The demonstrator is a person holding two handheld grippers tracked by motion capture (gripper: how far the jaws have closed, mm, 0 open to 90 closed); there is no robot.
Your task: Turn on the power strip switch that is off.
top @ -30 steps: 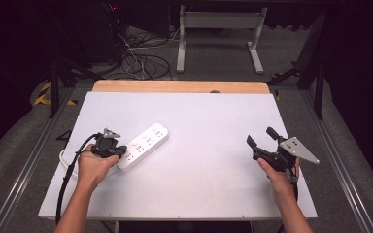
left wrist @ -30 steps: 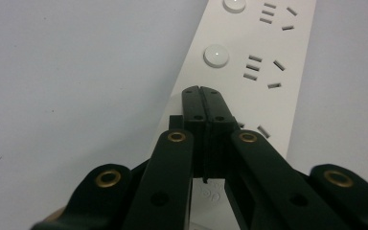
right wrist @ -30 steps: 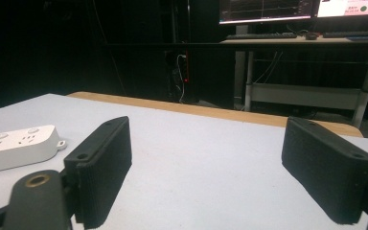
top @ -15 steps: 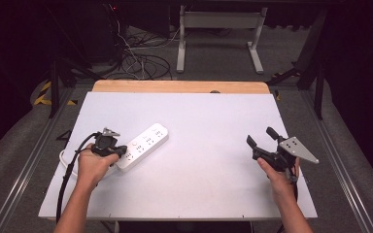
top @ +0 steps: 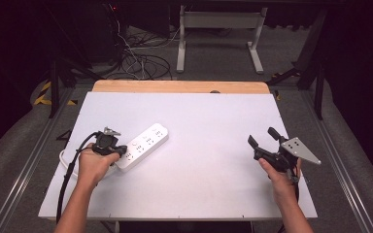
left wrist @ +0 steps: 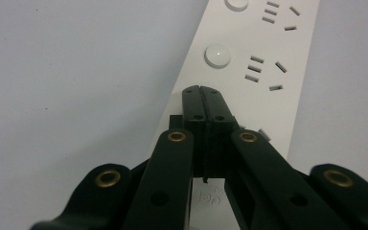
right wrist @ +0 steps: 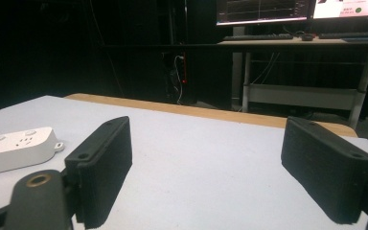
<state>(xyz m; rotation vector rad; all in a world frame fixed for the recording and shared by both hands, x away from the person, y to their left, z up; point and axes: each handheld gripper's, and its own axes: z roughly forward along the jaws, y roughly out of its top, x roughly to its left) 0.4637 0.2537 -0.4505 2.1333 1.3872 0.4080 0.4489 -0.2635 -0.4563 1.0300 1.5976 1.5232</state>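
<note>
At the white table (top: 199,126), your left gripper (top: 108,143) rests on the near end of a white power strip (top: 143,144), which lies at a slant on the table's left half, its far end pointing toward the middle. In the left gripper view the fingers (left wrist: 203,103) are clenched together, tips pressed flat against each other with nothing between them, sitting on the strip's top face just short of a round white button (left wrist: 217,54) and its sockets. Your left hand (top: 94,162) wraps the gripper body, and a dark cable (top: 70,165) loops off toward the table's left edge. Your right gripper (top: 264,141) hovers well apart over the right side of the table, grey plate (top: 298,149) on top; its fingers (right wrist: 106,163) stand released (a wide gap of bare table shows between them in the right gripper view), aimed across the table with the power strip off to one side
</note>
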